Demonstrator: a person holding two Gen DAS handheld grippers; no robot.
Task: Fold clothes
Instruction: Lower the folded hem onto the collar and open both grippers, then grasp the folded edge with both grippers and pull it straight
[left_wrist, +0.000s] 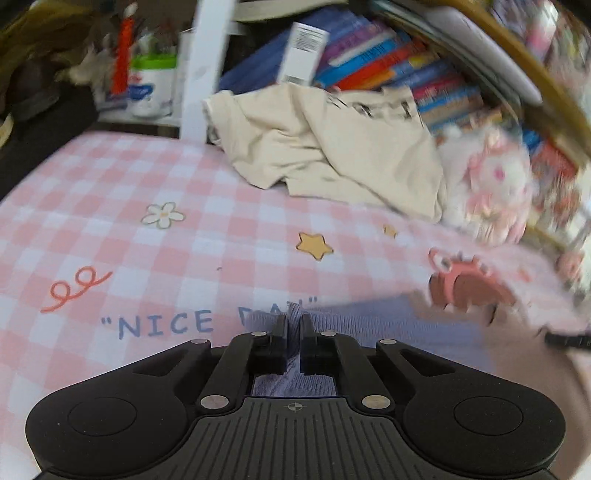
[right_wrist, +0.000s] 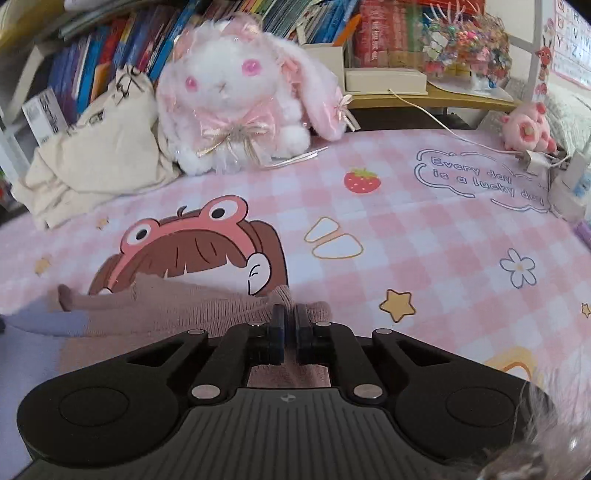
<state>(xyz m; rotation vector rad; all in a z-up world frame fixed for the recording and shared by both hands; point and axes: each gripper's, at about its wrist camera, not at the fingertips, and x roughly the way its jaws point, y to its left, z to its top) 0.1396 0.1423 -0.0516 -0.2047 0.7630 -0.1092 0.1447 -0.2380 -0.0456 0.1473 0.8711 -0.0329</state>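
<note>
Nearest, the left tongs (left_wrist: 294, 334) pinch the lilac part of a knit sweater (left_wrist: 369, 325), and the right tongs (right_wrist: 289, 325) pinch its mauve edge. It lies on the counter (right_wrist: 424, 229) near the front edge. Along the far edge sit a crumpled cream garment (left_wrist: 332, 147) and a plush rabbit (right_wrist: 236, 96).

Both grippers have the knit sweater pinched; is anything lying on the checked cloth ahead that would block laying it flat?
Nothing visible does. Ahead of the sweater the cloth is bare; the cream garment and plush rabbit sit at its far edge.
</note>
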